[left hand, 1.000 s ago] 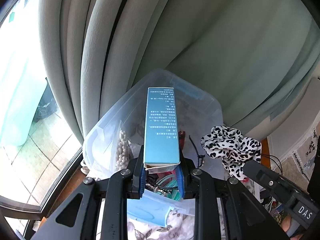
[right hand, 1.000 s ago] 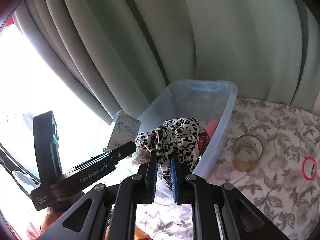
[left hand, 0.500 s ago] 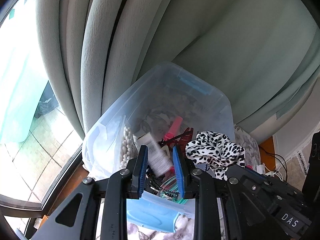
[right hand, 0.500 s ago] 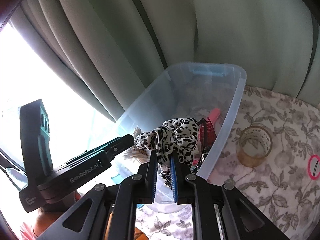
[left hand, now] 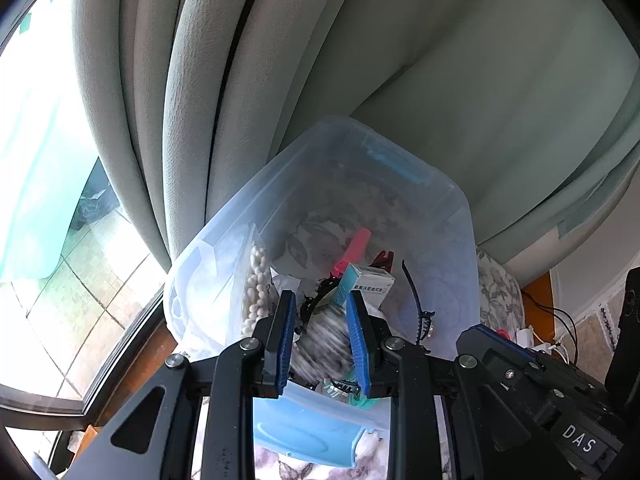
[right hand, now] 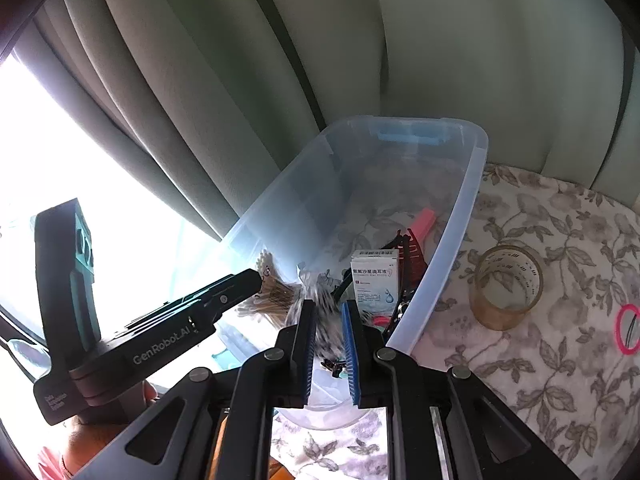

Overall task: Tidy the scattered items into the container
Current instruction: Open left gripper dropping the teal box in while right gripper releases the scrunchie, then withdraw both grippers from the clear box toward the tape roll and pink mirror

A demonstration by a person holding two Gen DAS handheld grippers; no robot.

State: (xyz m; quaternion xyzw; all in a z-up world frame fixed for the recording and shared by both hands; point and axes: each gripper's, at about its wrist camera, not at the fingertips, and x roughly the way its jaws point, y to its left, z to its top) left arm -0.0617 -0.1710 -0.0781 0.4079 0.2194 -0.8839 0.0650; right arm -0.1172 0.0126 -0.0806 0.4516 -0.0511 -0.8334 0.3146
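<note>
Leopard-print scrunchie [right hand: 326, 322] blurred inside clear bin [right hand: 452, 216]

The container [right hand: 460, 216] is showing translucent, smooth plastic; the tablecloth [right hand: 560, 360] is looking like matt floral cloth; the tape roll [right hand: 506, 286] is gleaming glossy amber; the curtain [left hand: 400, 60] is hanging as matt woven cloth

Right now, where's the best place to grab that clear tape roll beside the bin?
Take the tape roll by its wall, straddling it inside and outside the hole, coming straight down. It stands on its flat end on the flowered cloth, hole up, clear of the bin.
</note>
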